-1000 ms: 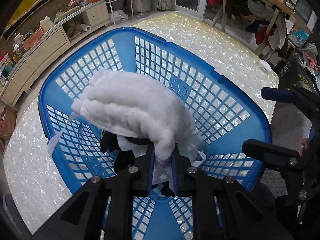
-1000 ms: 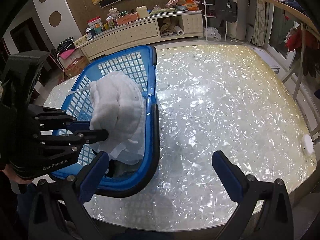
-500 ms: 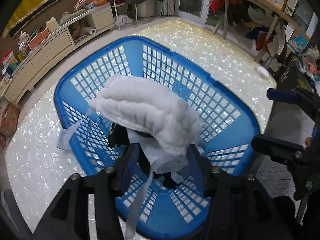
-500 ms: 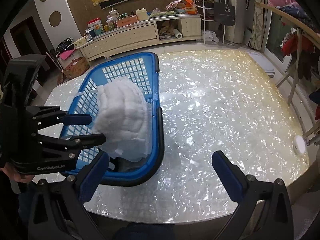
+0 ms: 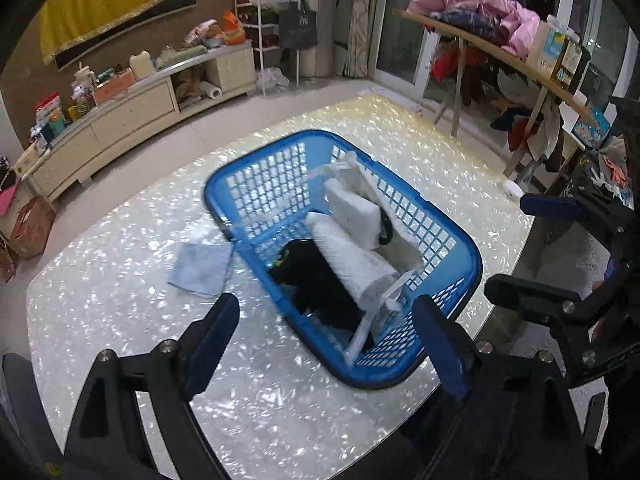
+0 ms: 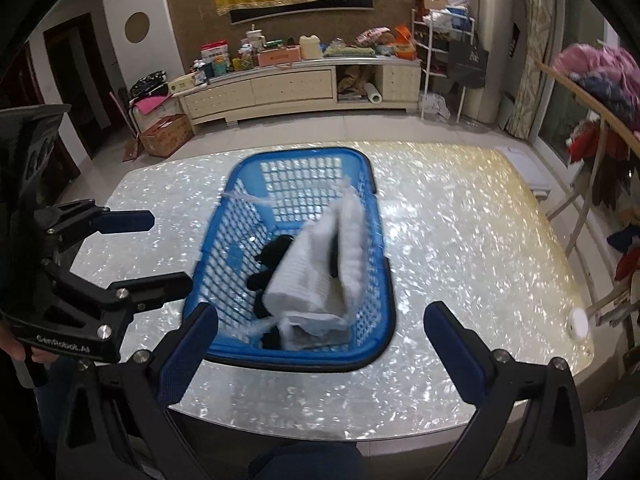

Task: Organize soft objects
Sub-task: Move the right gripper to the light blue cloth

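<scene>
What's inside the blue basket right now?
In the blue basket a white padded item with loose straps lies beside and partly over a black garment. How far the black garment extends beneath it is hidden.

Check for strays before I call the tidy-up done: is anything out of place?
Yes. A pale blue cloth lies on the table beside the blue basket, not inside with the white padded item and black garment.

White lettering "GenRobot.AI" on black body of left gripper, seen at lower left of right wrist view. Print on boxes and dark hanging bag in background too small and blurred to read.
</scene>
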`<state>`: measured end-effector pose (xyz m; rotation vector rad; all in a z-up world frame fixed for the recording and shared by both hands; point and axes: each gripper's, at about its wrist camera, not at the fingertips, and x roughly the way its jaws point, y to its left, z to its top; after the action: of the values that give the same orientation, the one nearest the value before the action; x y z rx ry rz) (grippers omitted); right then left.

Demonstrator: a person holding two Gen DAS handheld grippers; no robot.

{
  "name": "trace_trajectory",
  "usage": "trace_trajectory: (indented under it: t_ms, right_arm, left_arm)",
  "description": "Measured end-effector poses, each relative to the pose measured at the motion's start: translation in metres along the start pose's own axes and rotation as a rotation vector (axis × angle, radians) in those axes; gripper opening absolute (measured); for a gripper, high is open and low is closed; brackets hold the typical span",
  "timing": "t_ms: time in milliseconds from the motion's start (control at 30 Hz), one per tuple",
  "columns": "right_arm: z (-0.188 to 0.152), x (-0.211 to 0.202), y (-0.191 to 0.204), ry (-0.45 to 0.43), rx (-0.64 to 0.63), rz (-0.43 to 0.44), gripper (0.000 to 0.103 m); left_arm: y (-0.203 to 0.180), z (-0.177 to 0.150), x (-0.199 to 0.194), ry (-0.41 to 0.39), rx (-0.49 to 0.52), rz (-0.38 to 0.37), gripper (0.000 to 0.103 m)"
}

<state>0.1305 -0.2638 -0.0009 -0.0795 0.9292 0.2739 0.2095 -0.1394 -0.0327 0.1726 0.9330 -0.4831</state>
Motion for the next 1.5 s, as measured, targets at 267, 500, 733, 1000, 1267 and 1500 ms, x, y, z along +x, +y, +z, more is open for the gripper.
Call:
trace_trajectory:
  t_ms: [267, 500, 733, 1000, 1267, 1500]
  right_arm:
    - [0.013, 0.006, 0.036, -0.008, -0.064, 0.003, 0.103]
    - [0.027, 0.025, 0.072, -0.003, -0.111, 0.029, 0.103]
    - [0.040, 0.061, 0.106, 0.041, -0.168, 0.034, 0.103]
    - [0.050, 0.098, 0.138, 0.067, -0.189, 0.078, 0.103]
    - [0.060, 0.147, 0.162, 0.134, -0.207, 0.082, 0.090]
    - [0.063, 0.189, 0.181, 0.189, -0.226, 0.080, 0.080]
  left_arm:
    - [0.040, -0.021, -0.033, -0.058, -0.048, 0.049, 0.102]
    - [0.079, -0.041, -0.051, -0.063, -0.087, 0.071, 0.102]
    - [0.127, -0.061, -0.054, -0.056, -0.161, 0.117, 0.102]
    - [0.177, -0.084, -0.039, -0.015, -0.230, 0.147, 0.102]
    - [0.223, -0.099, -0.012, 0.040, -0.278, 0.161, 0.102]
    - [0.253, -0.107, 0.017, 0.072, -0.298, 0.171, 0.102]
